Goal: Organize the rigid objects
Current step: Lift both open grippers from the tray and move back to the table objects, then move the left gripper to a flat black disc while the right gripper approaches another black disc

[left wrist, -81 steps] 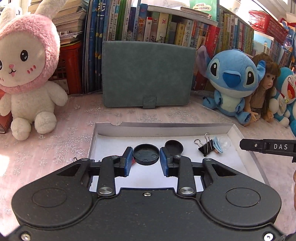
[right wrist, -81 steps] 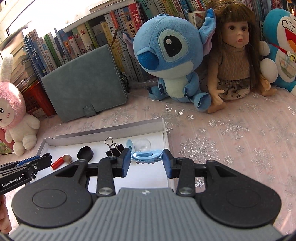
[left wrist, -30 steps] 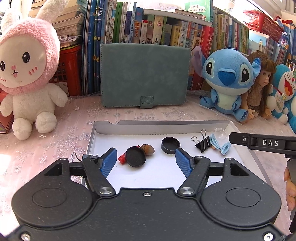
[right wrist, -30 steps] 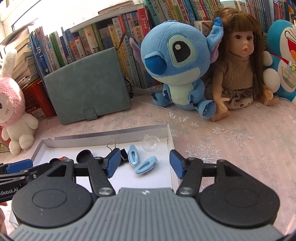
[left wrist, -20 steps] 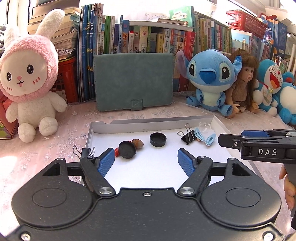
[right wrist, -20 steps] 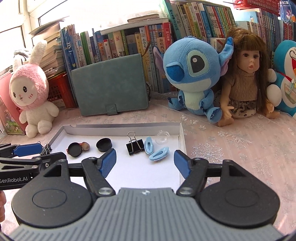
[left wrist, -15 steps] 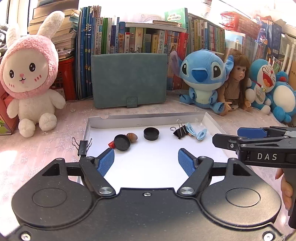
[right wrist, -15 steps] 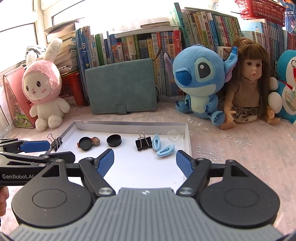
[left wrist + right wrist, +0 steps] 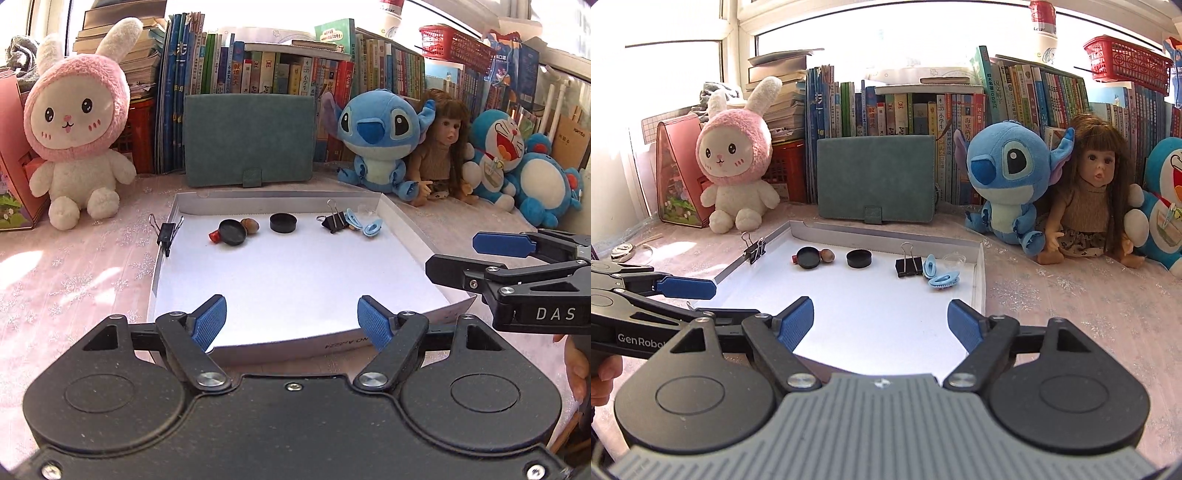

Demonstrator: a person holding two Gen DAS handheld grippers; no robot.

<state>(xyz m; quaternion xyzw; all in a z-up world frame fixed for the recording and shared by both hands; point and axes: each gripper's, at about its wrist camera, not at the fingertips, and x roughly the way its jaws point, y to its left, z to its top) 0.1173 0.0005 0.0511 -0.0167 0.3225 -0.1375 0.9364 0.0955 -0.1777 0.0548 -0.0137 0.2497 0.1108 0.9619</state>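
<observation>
Table (image 9: 85, 280) carries white tray (image 9: 413, 236). Both claws, left (image 9: 291, 321) and right (image 9: 882, 321), gape wide, empty, hanging at tray's 6 o'clock, likely clear of work. Caps (image 9: 282, 222), binder clip (image 9: 334, 221), blue clips (image 9: 371, 229) ranged along 12 o'clock wall, seemingly sorted by kind.

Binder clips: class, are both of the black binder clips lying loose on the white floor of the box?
No: one binder clip lies on the floor, the other binder clip is clamped onto the box wall.

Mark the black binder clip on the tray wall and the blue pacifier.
Black binder clip on the tray wall (image 9: 754, 252), right wrist view, clip body.
Blue plastic pacifier (image 9: 943, 280), right wrist view, shield.
</observation>
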